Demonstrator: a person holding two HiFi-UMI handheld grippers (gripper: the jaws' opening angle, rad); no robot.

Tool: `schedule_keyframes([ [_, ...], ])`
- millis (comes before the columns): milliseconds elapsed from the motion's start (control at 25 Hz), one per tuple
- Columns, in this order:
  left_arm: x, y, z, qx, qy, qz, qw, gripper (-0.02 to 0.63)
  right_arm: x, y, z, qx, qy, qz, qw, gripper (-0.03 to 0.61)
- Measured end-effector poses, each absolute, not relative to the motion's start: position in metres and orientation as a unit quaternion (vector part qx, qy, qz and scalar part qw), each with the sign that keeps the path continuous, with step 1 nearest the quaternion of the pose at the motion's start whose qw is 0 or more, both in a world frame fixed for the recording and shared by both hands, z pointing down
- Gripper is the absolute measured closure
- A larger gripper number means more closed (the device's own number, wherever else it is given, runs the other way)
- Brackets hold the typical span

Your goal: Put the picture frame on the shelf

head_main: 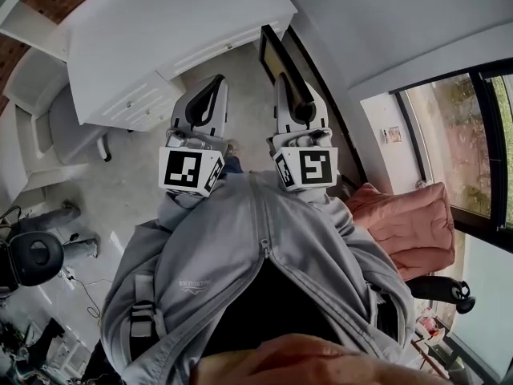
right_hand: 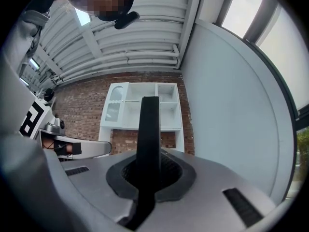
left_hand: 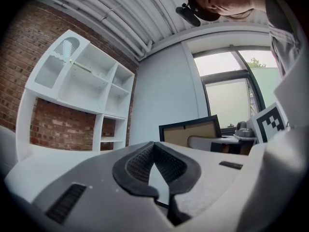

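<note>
Right gripper (right_hand: 149, 175) fingers (right_hand: 171, 170) pinch the picture frame (right_hand: 148, 124) edge-on, ready for the shelf (right_hand: 166, 105) ahead; left gripper (left_hand: 155, 170) fingers pressed together, empty.

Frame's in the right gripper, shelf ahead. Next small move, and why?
Probably carry the picture frame forward toward the white shelf: the right gripper is clamped on its edge, yet the shelf stands some way off against the brick wall, seemingly beyond placing reach.

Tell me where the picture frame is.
The picture frame stands edge-on, clamped in the right claw, right of centre in the head view beside the wall, with the white shelf ahead.
</note>
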State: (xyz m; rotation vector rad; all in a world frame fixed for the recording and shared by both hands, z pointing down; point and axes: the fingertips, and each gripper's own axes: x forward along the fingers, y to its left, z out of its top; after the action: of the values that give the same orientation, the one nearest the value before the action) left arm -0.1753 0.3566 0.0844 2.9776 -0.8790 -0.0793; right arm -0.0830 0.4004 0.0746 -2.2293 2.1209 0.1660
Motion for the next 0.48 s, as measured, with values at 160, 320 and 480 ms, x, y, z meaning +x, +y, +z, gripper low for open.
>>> schedule_keyframes([
  [160, -0.165, 0.327, 0.088, 0.962, -0.269, -0.026, 0.026, 0.606, -0.072, 0.375, 0.078, -0.734, 0.677, 0.05, 0.024, 0.545],
  [320, -0.154, 0.301, 0.091, 0.966, -0.254, -0.027, 0.029, 0.606, -0.06, 0.354, 0.08, -0.747, 0.662, 0.05, 0.02, 0.545],
  [480, -0.145, 0.276, 0.095, 0.971, -0.236, -0.029, 0.029, 0.606, -0.052, 0.332, 0.081, -0.759, 0.648, 0.053, 0.02, 0.545],
])
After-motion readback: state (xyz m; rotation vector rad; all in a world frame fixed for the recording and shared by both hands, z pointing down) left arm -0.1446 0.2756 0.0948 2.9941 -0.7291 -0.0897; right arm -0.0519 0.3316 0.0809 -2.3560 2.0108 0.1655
